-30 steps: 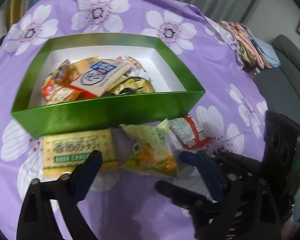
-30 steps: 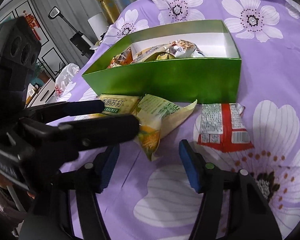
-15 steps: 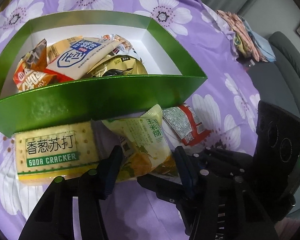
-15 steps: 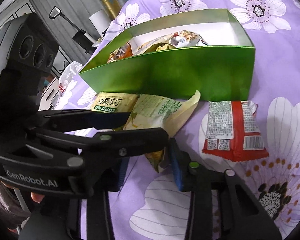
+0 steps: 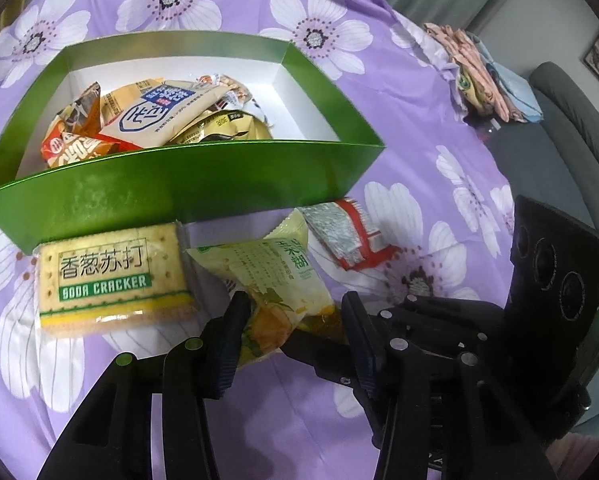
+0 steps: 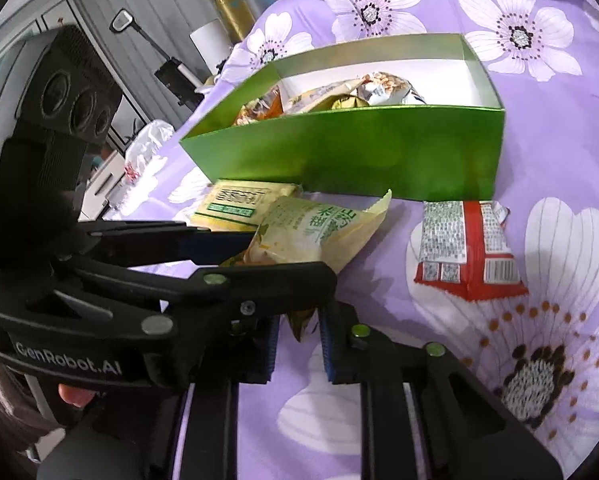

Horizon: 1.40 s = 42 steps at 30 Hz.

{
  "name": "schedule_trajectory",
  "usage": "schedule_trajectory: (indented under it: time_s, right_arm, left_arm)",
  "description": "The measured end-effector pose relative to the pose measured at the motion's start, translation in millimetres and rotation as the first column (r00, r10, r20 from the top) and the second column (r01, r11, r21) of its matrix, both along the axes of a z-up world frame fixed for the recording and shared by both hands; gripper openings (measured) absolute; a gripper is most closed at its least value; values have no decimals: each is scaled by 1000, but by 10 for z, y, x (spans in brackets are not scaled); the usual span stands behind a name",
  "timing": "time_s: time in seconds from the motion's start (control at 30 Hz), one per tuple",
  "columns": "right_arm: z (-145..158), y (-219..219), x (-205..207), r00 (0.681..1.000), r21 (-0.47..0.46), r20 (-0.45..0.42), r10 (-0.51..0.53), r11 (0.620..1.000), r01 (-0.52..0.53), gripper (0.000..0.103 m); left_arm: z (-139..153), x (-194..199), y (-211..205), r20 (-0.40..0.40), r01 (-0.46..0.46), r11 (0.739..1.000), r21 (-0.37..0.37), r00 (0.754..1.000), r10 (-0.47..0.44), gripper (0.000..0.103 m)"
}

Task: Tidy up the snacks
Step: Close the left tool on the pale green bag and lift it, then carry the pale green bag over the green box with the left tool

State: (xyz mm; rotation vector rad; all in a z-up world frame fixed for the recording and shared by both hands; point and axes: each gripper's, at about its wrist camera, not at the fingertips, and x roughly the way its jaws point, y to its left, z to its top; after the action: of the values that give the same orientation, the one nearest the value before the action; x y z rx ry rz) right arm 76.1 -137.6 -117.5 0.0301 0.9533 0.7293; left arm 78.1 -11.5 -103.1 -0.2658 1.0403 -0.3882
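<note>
Since a second ago both grippers have closed in on the yellow-green snack packet (image 5: 287, 280): the left gripper (image 5: 295, 312), then spread wide over it, now has its jaws clenched on the packet's near end, and the right gripper (image 6: 297, 344) has narrowed its jaws onto the packet's lower corner. The packet is a crinkled pillow bag, pale yellow with green lettering and a corn-coloured print at the gripped end. It lies on the purple flowered cloth (image 5: 379, 80) of the worktop, just in front of the green box (image 5: 179, 184), between the soda cracker pack (image 5: 111, 280) and the red-and-silver packet (image 5: 347, 236). The left view looks down into the box, showing its white floor and a heap of snack bags (image 5: 155, 116) at its left end; the right view shows only their tops over the front wall, but it shows the left gripper's black body crossing in front.
</note>
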Motion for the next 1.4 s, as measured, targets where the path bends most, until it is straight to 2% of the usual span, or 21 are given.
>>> schedule_trajectory:
  time_s: [0.63,0.97,1.4]
  right_arm:
    - [674,60,-601,985,-18,166,37,999,-34,19]
    - [1084,103,-831,957,-13,284,52,999,-50,19]
    - [1351,162,-860,927,-15,369,59,998,-58,19]
  left_arm:
    - [670,-568,-71,143,-23,1000,-3,989,23,48]
    - [1122,-807,-38,267,-37,999,19,963,30,48]
    - [1409,-870,16,349,-46,999,24,936,35,48]
